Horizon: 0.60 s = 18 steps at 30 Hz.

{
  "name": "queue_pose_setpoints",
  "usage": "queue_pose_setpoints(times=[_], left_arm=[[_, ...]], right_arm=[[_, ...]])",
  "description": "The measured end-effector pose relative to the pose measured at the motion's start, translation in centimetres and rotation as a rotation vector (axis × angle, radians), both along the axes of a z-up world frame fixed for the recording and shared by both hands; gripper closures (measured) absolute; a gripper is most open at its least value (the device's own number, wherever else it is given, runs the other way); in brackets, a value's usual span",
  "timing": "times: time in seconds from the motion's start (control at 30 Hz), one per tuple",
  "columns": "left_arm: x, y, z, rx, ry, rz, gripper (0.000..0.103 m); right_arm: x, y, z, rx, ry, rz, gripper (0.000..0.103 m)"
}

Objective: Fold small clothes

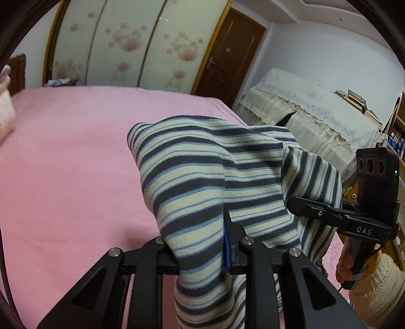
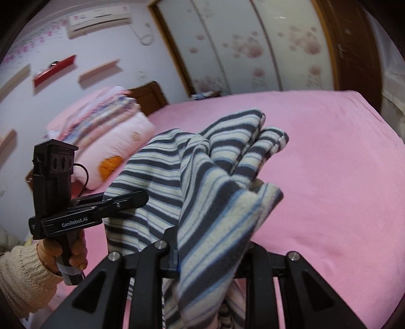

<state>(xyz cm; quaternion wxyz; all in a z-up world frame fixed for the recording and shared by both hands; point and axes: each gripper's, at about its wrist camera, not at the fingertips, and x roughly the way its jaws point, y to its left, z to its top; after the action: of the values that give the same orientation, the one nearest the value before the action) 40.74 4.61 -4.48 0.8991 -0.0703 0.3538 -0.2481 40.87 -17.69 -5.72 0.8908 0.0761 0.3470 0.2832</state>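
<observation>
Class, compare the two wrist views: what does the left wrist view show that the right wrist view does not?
Only the left wrist view: a cream-covered sofa and bookshelves. Only the right wrist view: an air conditioner, wall shelves and stacked bedding. Both: the striped garment held over the pink bed, and floral wardrobe doors.

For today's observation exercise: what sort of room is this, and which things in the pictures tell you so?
Most likely a bedroom in a home. A wide bed with a pink sheet fills the view, folded quilts and a pillow sit at its head, and a wardrobe with flowered sliding doors stands behind it.
</observation>
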Motion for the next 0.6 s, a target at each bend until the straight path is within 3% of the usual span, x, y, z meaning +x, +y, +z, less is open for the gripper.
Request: queue_pose_setpoints(times=[0.13,0.27,0.4,0.6], left_arm=[[-2.1,5.3,3.4,0.074,-0.043,0.054,0.082],[-1.7,10.6,3.8,0.129,-0.028,0.137,0.082],[1.3,14.6,1.7,0.173,0.017,0.213,0.082],[7.8,17.6,-5.4,0.188,0.114,0.267,0.082]], right_arm=[[-1.3,5.1,2.5,0.033,-0.036,0.068,0.08],[-0.2,11.5,2.0,0.055,-0.042,0.103,0.08],[2.6,16.6,-0.8,0.085,0.002,0.098,0.08],[8.7,21.1,-7.2,0.082,0.09,0.063,0.08]])
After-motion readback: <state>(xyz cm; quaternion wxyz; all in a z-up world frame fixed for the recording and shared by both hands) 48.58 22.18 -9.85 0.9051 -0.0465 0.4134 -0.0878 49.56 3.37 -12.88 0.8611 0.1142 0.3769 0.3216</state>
